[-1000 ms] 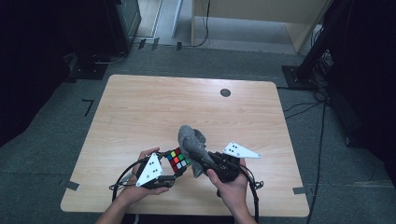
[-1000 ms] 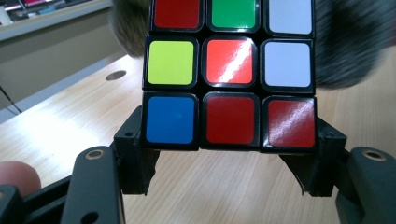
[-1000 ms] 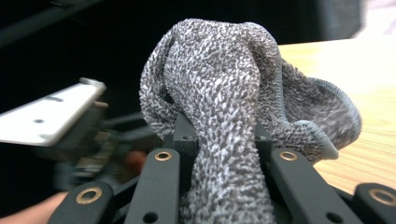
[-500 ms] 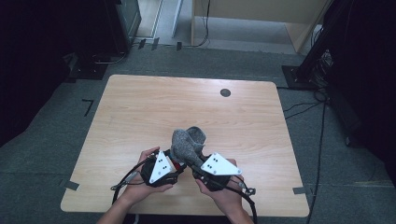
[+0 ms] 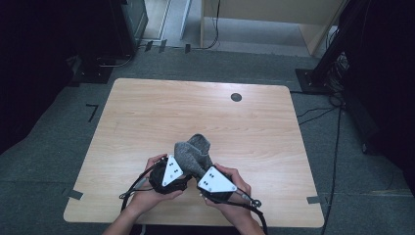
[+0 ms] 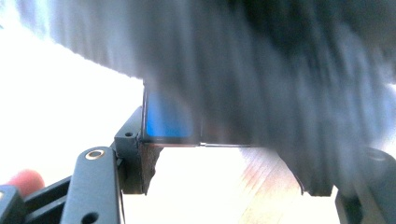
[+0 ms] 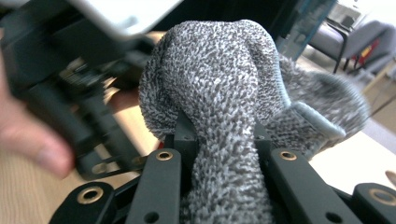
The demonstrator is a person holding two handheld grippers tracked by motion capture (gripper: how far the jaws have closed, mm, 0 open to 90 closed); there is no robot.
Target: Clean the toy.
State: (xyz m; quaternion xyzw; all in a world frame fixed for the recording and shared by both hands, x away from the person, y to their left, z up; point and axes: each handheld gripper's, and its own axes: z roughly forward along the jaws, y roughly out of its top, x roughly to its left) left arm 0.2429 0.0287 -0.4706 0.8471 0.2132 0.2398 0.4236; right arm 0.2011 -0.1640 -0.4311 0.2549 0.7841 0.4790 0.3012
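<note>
- High view: I am holding both grippers close together over the near edge of the pale wooden table (image 5: 147, 112), with a grey knitted sock (image 5: 195, 152) bunched up between them and rising above them.
- I am keeping the left gripper (image 5: 182, 172) clenched on a colourful puzzle cube (image 6: 169, 117); in the left gripper view one blue face of the cube is showing between the jaws, and the sock's fabric, blurred, is draping over it from above.
- I am keeping the right gripper (image 7: 219, 140) clamped on the sock (image 7: 219, 84); in the right gripper view the knit is being pinched into a narrow neck between the two jaws and is bulging out wide above them.
- As I read it, the left grip is serving to hold the cube steady while the right is pulling the sock's cloth over it, so the two are working against each other.
- The sock is lying directly ahead of the right gripper's jaws and partly inside them; its ribbed cuff (image 7: 322, 121) is folding off to one side.
- The left gripper's body is sitting just beside the sock, close enough that I cannot tell how much of the cube is already covered.
</note>
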